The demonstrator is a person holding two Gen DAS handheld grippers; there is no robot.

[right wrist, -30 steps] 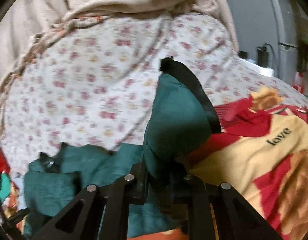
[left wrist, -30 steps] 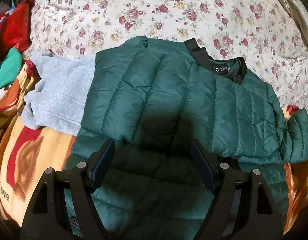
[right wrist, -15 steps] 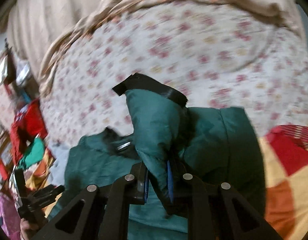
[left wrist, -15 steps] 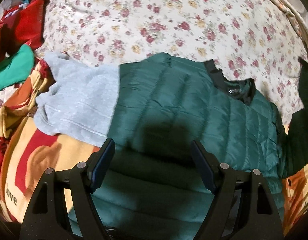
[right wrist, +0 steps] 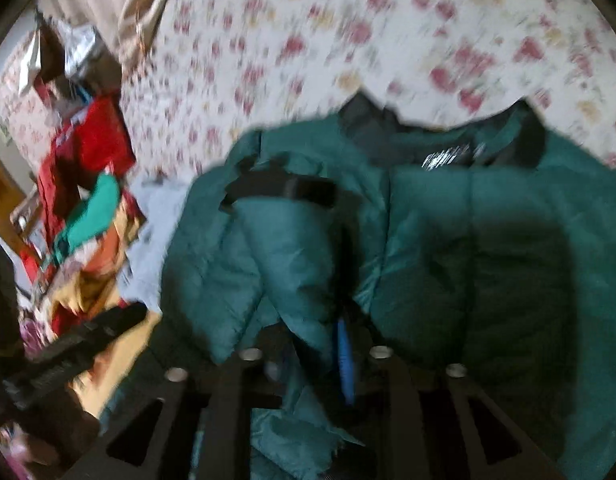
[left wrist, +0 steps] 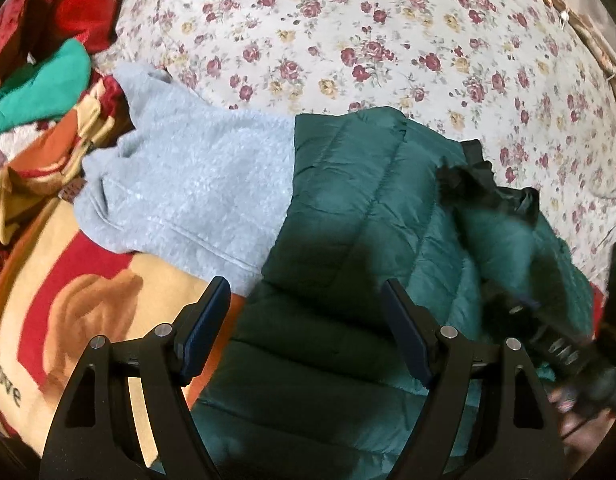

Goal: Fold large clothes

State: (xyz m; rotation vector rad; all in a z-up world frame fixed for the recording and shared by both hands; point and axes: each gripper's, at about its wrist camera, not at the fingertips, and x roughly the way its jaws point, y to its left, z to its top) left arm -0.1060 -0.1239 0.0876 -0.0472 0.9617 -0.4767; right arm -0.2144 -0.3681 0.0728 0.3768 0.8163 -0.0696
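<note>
Jacket [left wrist: 360, 216] one, sleeve [right wrist: 283, 248] in right hand-held gripper [right wrist: 308, 344]

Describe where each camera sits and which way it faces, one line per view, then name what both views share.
Left wrist: sits behind the open left gripper, looking forward and down at the green puffer jacket and grey fleece; the right gripper shows blurred at far right.
Right wrist: sits behind the right gripper, shut on the jacket's sleeve, facing the collar; the left gripper shows at lower left.
Shared: the jacket, fleece and floral bedding.
</note>
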